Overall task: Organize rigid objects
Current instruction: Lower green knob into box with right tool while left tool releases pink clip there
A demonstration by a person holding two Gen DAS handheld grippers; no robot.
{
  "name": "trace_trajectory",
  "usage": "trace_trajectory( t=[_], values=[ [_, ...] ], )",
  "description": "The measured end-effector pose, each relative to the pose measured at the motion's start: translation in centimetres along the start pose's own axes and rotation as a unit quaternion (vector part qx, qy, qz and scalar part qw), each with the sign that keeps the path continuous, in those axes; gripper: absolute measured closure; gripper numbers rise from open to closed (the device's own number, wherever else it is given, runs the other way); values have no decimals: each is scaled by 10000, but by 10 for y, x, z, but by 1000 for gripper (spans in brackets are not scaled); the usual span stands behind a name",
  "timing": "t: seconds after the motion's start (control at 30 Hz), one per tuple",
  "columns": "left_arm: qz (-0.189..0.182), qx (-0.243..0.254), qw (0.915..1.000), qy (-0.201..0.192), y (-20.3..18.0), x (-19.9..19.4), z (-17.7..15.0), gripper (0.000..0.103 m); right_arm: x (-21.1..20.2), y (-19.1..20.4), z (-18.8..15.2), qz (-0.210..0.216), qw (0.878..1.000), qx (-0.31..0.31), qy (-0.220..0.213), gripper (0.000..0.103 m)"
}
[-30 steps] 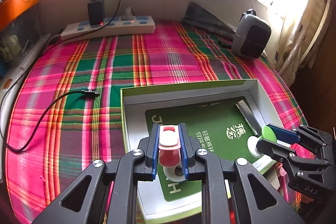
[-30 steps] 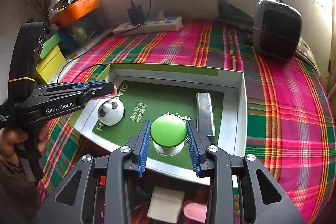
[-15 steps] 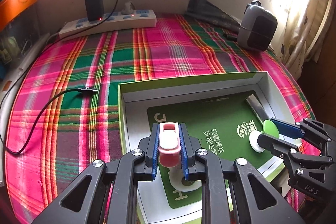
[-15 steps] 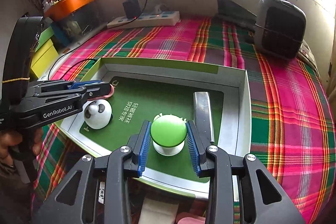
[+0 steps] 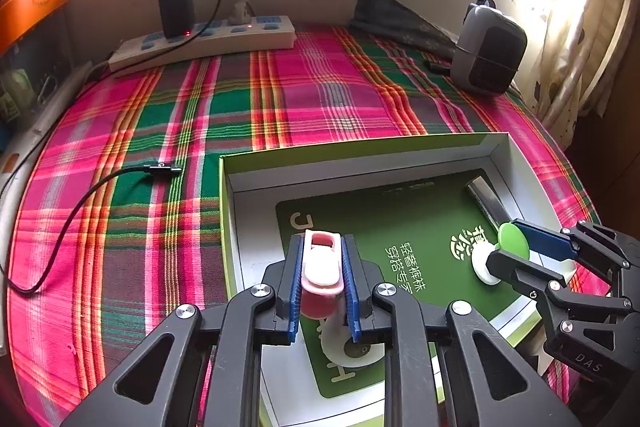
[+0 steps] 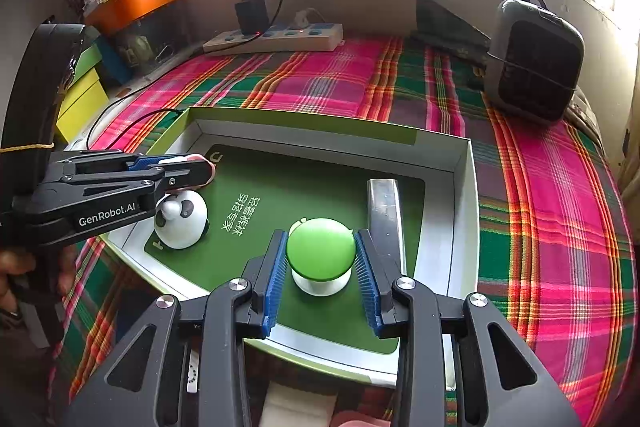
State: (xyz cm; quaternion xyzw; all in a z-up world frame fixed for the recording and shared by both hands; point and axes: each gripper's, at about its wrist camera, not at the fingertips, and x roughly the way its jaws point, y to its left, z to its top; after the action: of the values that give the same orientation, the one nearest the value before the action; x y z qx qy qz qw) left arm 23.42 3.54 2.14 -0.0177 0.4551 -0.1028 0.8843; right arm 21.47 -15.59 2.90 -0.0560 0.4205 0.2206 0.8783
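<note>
Home: plaid-covered table (image 5: pixel 320 99); curtains (image 5: pixel 576 27)

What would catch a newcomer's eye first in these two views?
Probably the bright green-capped mushroom toy clamped in the right hand-held gripper over the open box with the green liner. Next, the pink-and-white object between the left hand-held gripper's jaws, above the panda toy at the box's left end. Loud pink-green plaid cloth surrounds everything.

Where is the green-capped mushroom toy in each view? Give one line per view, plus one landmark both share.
Left wrist view: the green-capped mushroom toy is at the right, inside the box, between the right gripper's fingers.
Right wrist view: it sits low in the centre, between the blue pads.
Shared landmark: the metal bar lying in the box beside the toy.
</note>
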Motion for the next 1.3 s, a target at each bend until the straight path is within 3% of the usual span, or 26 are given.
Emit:
trace_trajectory(
  t=[0.13, 0.7, 0.87, 1.3],
  values=[
    [-73, 6, 10000, -3, 0, 0, 0, 76, 4, 0, -2, 46, 9999, 19, 111, 68],
    [-79, 37, 9999, -49, -4, -2, 0, 68, 5, -1, -3, 97, 9999, 93, 81, 67],
    [-60, 6, 9999, -97, -3, -6, -1, 62, 3, -1, -4, 130, 9999, 103, 49, 60],
    [-56, -10, 9997, -219, -6, -22, -8, 61, -10, -2, -6, 118, 9995, 248, -155, 56]
  ],
)
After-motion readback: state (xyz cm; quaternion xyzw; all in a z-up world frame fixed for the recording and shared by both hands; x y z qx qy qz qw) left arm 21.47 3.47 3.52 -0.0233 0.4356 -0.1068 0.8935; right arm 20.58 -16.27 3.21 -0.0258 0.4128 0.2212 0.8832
